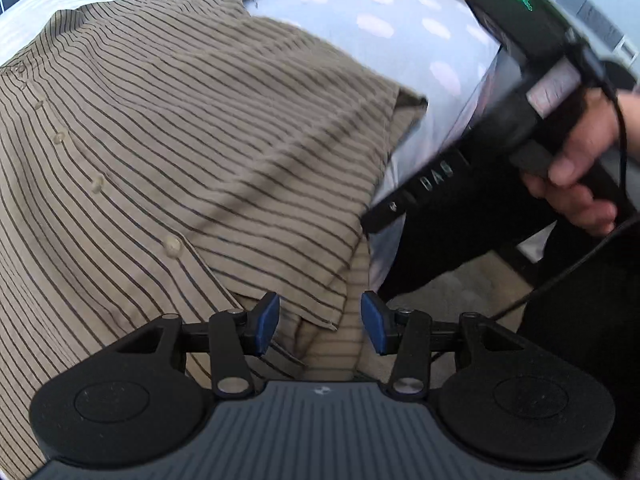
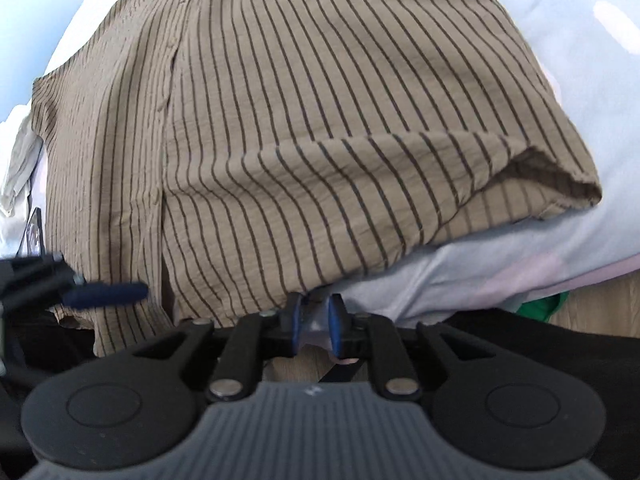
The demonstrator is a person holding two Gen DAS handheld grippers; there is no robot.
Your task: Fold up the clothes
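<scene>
- Now, the tan shirt [image 1: 192, 128] with thin dark stripes lies spread on the pale blue bed cover [image 1: 360, 12], button placket showing, its hem draping over the bed's edge.
- One sleeve [image 2: 440, 184] is folded across the body, its cuff gaping open.
- Left gripper [image 1: 320, 322] hovers at the hem, blue pads wide apart, nothing between them.
- Right gripper [image 2: 314, 320] sits at the lower edge of the shirt, fingers narrow, nearly together; whether cloth is pinched, I cannot tell.
- A hand [image 1: 580, 168] grips the right tool's handle.
</scene>
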